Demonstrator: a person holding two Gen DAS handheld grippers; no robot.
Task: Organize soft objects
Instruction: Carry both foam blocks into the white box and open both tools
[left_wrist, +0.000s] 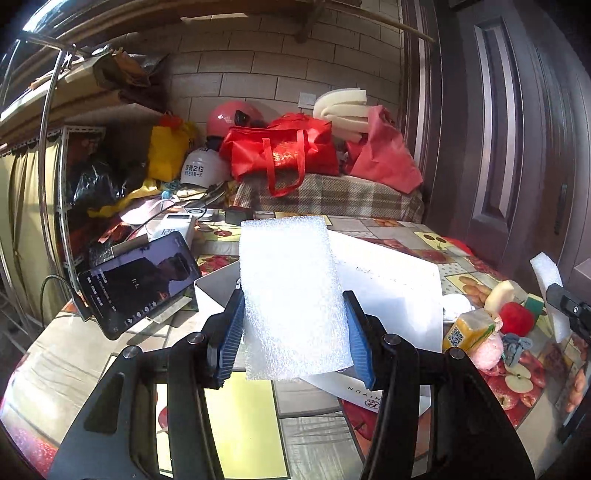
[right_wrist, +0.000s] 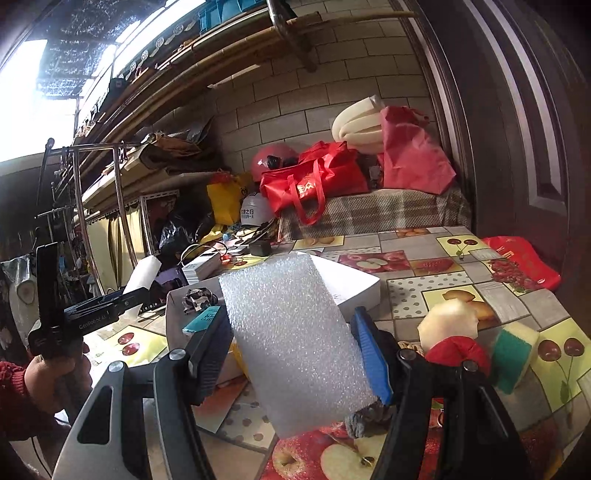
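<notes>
Now each pair of tongs is clamped on its own white rectangular foam slab. The left tongs (left_wrist: 293, 325) pinch one slab (left_wrist: 291, 295) by its long edges, raised above the fruit-patterned desk (left_wrist: 476, 266) in front of a white cardboard box (left_wrist: 391, 291). The right tongs (right_wrist: 295, 354) grip the other slab (right_wrist: 291, 332) (tilted toward eleven o'clock), with a red plush toy (right_wrist: 458, 352) and a green-and-yellow sponge (right_wrist: 513, 354) at three o'clock.

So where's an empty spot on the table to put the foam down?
Free: the tablecloth between the white box and the red bag; also near the table edge in front of the phone. Crowded: around the green sponge and red plush, and the cables behind the box.
</notes>
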